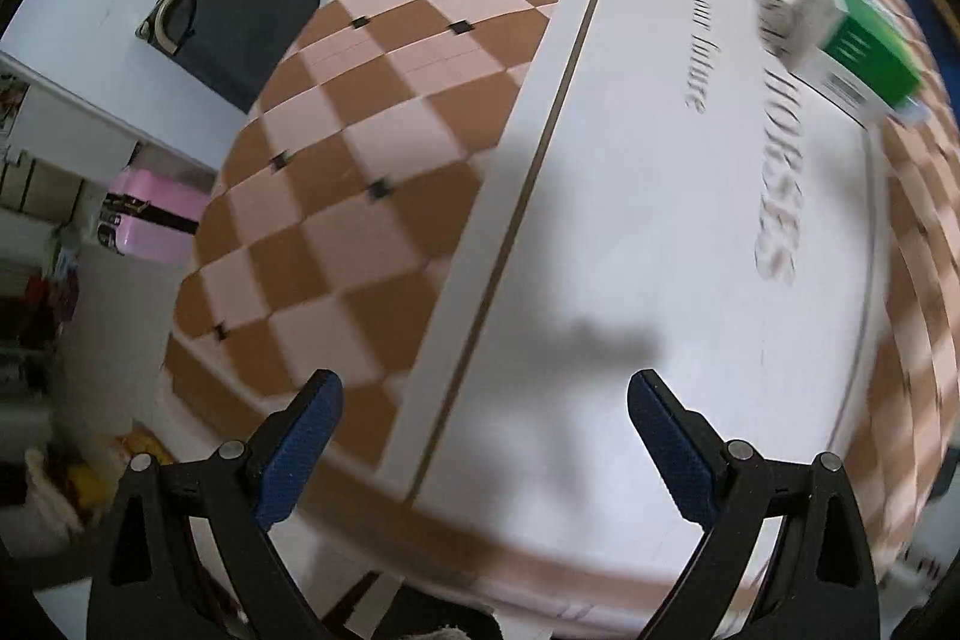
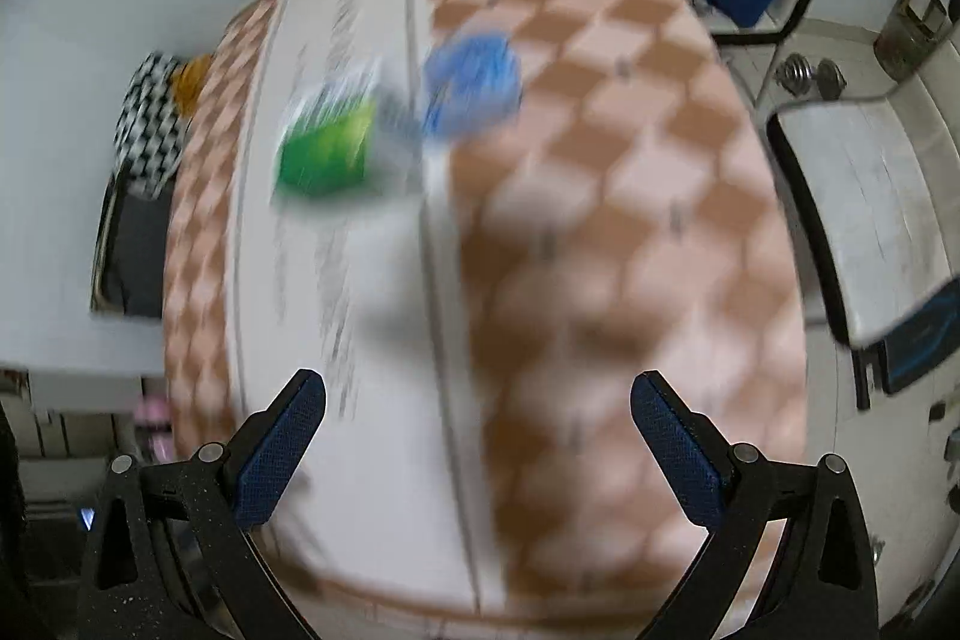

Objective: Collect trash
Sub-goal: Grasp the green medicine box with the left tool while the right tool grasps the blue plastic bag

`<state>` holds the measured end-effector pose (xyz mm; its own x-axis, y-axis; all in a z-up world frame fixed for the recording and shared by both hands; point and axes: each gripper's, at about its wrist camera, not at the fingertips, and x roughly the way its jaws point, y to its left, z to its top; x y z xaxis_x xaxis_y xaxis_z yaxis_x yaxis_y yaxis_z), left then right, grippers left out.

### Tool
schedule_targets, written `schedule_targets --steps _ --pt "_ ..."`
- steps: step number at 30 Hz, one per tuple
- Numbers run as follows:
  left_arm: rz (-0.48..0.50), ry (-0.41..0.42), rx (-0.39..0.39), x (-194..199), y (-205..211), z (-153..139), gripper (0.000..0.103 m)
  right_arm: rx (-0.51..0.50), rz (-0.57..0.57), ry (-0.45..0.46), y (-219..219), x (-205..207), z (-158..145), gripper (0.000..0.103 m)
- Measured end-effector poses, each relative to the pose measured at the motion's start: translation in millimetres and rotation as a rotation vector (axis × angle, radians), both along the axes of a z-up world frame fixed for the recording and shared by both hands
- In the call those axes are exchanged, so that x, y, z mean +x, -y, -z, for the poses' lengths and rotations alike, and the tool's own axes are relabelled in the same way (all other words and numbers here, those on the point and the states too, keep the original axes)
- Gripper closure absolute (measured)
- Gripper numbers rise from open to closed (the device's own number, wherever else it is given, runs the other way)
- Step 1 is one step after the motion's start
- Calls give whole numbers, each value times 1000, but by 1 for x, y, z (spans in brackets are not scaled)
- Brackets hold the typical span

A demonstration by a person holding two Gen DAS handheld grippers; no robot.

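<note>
Left gripper (image 1: pixel 483 436) released, blue-padded fingers spread wide, hovering above the near edge of a table under a brown-and-pink checkered cloth (image 1: pixel 372 124) with a white lettered centre strip. Green-and-white cardboard carton (image 1: pixel 858 52) lying on that strip, far right, well apart. Right gripper (image 2: pixel 477 439) likewise spread wide, grasping nothing. Same carton (image 2: pixel 327 142) far ahead, left of a blurred blue-and-white crumpled wrapper (image 2: pixel 471 82), just beside it; whether touching, cannot tell.
</note>
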<state>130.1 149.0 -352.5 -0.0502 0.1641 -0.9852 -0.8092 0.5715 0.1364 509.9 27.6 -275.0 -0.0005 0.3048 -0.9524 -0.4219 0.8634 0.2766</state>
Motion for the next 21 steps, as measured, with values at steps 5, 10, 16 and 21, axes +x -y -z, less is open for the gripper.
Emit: schedule_targets --steps 5,10,16,21 --pt "-47 -57 7 35 -24 20 6 -38 -15 -14 -51 89 41 16" --pt "-66 -94 3 49 -34 30 6 -75 -58 -25 -91 115 77 24" --pt "-80 -125 2 54 -42 28 6 -119 -116 3 -109 106 96 71" --pt "-46 -24 14 82 -46 -11 6 -74 -114 5 -91 108 90 90"
